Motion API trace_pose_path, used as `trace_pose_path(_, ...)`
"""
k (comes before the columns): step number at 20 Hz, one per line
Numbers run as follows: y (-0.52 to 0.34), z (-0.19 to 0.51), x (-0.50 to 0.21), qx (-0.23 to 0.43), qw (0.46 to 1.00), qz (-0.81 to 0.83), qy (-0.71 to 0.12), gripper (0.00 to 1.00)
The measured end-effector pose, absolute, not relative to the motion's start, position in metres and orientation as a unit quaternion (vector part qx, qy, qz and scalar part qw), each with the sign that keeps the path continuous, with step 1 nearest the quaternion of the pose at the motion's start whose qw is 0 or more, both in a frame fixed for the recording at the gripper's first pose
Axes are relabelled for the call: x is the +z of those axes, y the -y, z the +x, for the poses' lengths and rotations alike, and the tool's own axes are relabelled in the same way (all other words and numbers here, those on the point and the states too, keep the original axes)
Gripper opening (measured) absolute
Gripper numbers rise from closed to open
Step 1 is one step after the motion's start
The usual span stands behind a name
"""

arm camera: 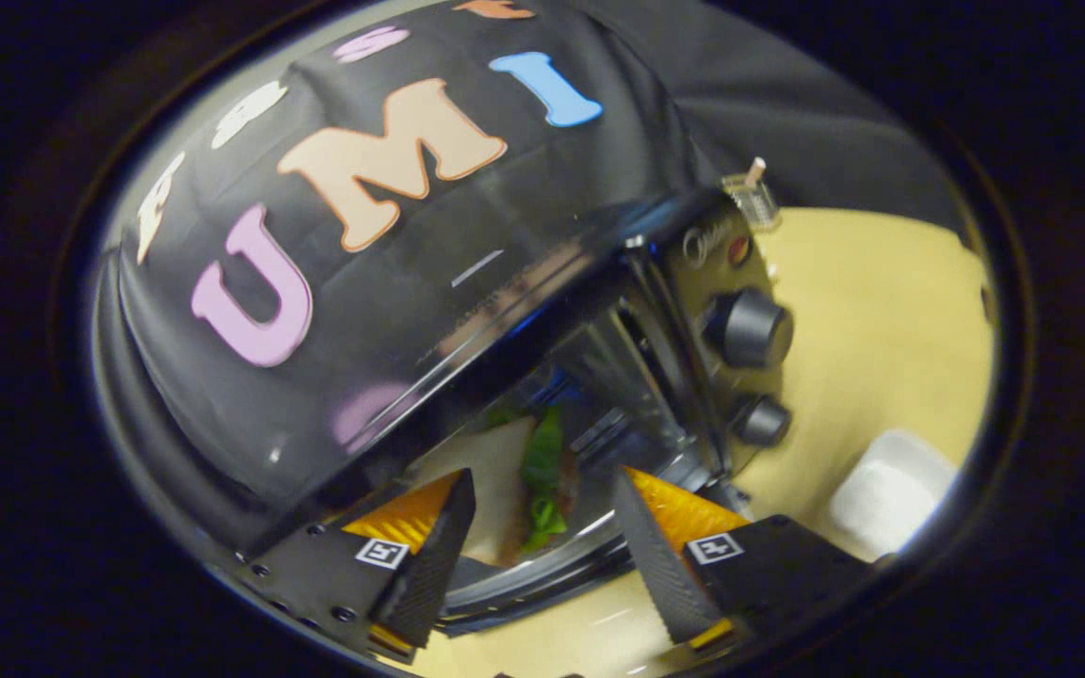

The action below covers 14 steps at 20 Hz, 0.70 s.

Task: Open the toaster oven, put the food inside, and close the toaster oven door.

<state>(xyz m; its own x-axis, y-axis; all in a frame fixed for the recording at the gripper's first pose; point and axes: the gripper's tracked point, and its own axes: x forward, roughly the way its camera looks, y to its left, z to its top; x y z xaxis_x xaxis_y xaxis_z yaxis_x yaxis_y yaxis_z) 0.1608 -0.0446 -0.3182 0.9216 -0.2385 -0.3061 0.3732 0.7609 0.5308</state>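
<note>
I worked in a recording booth dressed as a kitchen corner: black cloth (pixel 769 104) hung as the back wall, and a pale yellow tabletop (pixel 872 320) carried a toaster oven (pixel 693 311) with two dark knobs (pixel 748 328), a sandwich (pixel 514 480) inside it. A white dish (pixel 891 494) stood beside the oven. My gripper (pixel 542 546) carried square printed markers (pixel 382 553), its fingers spread apart.
</note>
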Motion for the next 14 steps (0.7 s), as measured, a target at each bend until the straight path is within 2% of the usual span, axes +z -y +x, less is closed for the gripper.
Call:
trace_pose_path(3,0.046,0.139,-0.32,-0.155,0.949,0.24,-0.135,1.0)
trace_pose_path(9,0.03,0.087,-0.314,-0.122,0.965,0.145,-0.184,1.0)
trace_pose_path(14,0.003,0.034,-0.298,-0.081,0.967,0.135,-0.202,1.0)
